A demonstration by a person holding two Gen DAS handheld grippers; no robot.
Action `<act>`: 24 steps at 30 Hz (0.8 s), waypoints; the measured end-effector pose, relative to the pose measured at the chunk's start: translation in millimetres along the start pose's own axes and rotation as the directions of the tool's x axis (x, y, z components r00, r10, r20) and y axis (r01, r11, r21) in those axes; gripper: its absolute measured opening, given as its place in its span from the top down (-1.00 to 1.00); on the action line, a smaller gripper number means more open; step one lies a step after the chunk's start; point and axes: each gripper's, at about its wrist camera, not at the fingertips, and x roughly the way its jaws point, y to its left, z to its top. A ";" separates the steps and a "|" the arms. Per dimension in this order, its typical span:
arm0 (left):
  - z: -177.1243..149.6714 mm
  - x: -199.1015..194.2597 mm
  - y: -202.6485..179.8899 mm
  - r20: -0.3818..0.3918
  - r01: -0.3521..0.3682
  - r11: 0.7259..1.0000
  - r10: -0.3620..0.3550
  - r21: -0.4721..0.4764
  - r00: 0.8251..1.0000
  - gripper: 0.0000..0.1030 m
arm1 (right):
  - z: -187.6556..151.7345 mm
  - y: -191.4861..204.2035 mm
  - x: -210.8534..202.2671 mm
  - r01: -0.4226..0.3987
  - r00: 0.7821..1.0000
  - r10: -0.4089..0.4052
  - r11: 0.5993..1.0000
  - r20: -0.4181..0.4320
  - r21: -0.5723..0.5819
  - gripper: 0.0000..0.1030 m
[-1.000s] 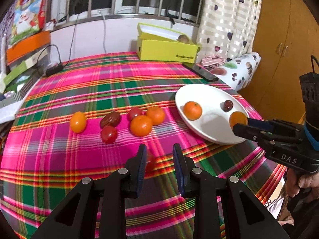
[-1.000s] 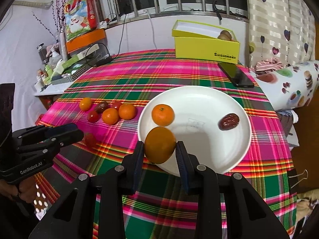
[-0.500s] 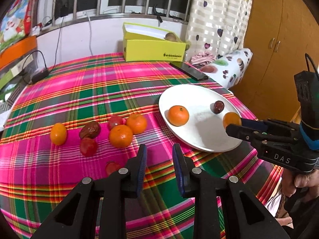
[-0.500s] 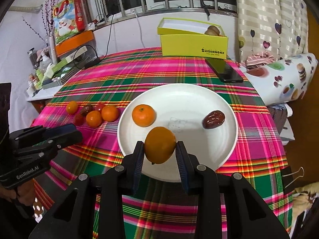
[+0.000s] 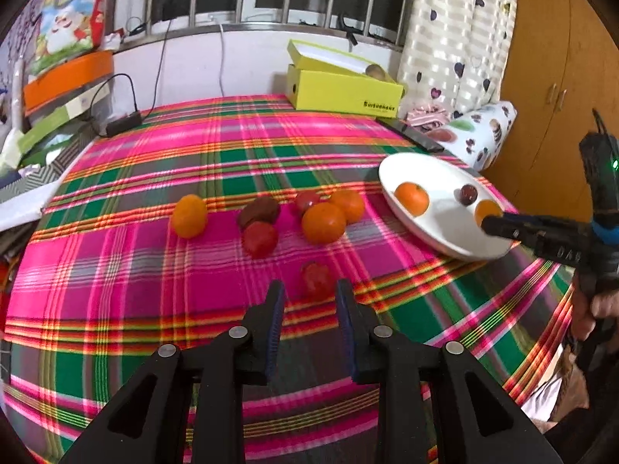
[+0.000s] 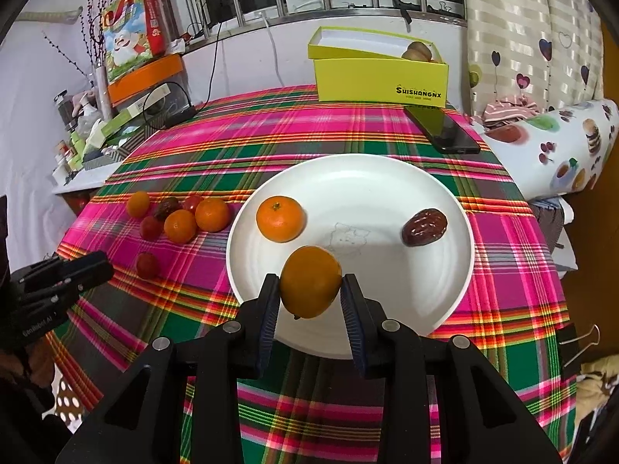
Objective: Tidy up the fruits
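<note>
Care suits this release: right gripper [image 6: 310,290], clamped on the kumquat [image 6: 310,281], should lower onto bare white plate [image 6: 437,290] (left gripper [image 5: 309,301] gapes, empty) before parting.

Orange fruit [image 6: 310,281] above white plate [image 6: 445,270]

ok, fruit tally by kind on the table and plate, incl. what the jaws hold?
Mandarins: 3, one on the white plate, two on the cloth
Kumquats: 2, one in the right gripper, one on the cloth
Cherry tomatoes: 3
Red dates: 2
Total: 10
</note>
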 end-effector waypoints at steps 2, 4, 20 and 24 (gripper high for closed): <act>0.0 4.4 -0.4 -0.008 0.005 1.000 -0.005 0.001 1.000 0.08 | -0.9 -1.0 0.6 0.003 1.000 -0.003 1.000 -0.002 0.004 0.34; 3.5 11.7 -1.8 -0.011 0.017 1.000 -0.017 -0.001 1.000 0.08 | -1.3 -0.9 0.9 0.003 1.000 -0.003 1.000 -0.003 0.004 0.34; 12.2 42.0 -14.1 -0.072 -0.010 1.000 0.011 0.022 0.997 0.30 | -1.2 -7.7 -1.4 0.019 1.000 -0.019 1.000 0.001 0.021 0.34; 17.8 33.8 -18.5 -0.052 0.000 1.000 0.001 0.021 0.999 0.30 | -1.0 -8.5 -2.4 0.018 1.000 -0.019 1.000 0.005 0.024 0.34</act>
